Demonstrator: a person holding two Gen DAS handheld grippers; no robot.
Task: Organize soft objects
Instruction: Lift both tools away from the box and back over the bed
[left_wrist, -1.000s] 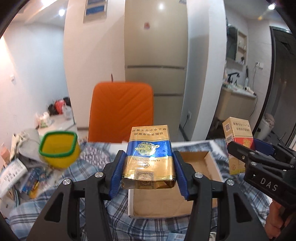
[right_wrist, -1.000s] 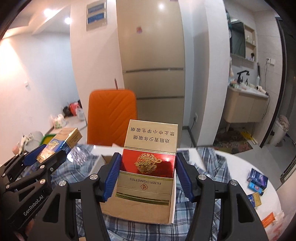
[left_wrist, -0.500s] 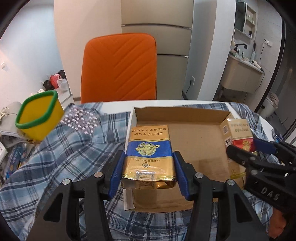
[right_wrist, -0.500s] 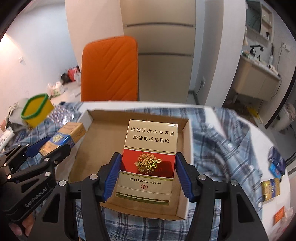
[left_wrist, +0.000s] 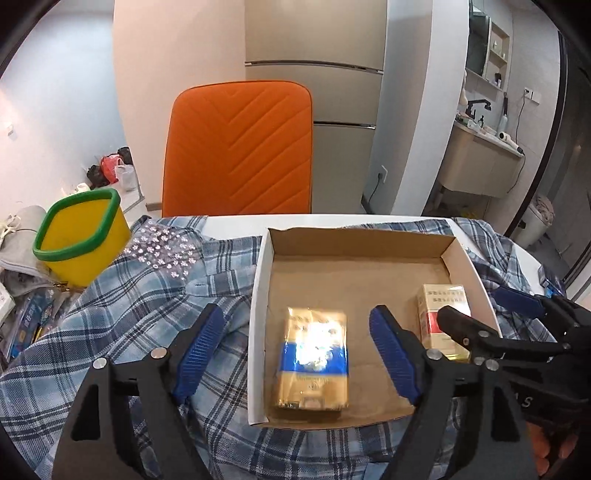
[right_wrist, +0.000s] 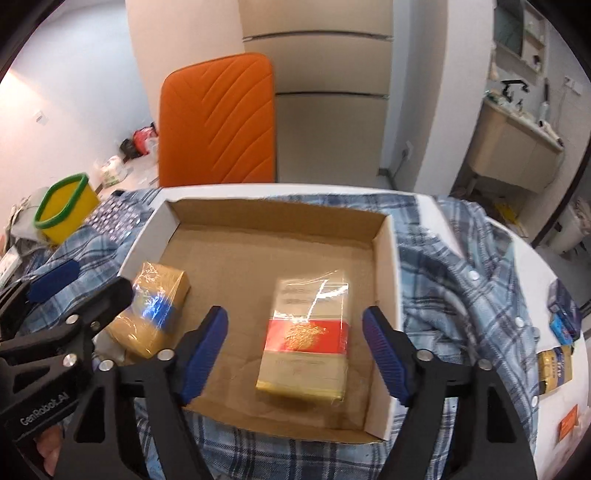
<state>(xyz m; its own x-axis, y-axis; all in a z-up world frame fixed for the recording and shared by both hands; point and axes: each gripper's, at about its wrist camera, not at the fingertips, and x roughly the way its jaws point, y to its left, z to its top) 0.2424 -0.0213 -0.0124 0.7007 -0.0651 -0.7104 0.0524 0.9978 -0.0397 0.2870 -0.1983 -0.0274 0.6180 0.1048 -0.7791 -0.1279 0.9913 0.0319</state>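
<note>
A gold and blue cigarette pack (left_wrist: 314, 362) lies flat in the open cardboard box (left_wrist: 258, 295), on its left side. My left gripper (left_wrist: 295, 317) hovers over it, jaws opening, pads well clear of the pack's sides. A red and gold pack (right_wrist: 306, 339) lies flat on the box's right side. My right gripper (right_wrist: 295, 314) stands over that one, jaws opening too, touching nothing. Each view shows the other gripper: the right gripper (left_wrist: 484, 310) and the left gripper (right_wrist: 90, 284). The box (right_wrist: 384, 295) rests on a blue plaid shirt (left_wrist: 147, 314).
A yellow bin with a green rim (left_wrist: 81, 236) stands at the table's left, and an orange chair (left_wrist: 236, 147) behind it. Small packs (right_wrist: 554, 365) and an orange card (right_wrist: 569, 421) lie near the table's right edge. The shirt (right_wrist: 461, 288) spreads around the box.
Both grippers came down over the box with their packs, then let go. The packs now lie flat on the box floor and both pairs of jaws stand wide apart.
</note>
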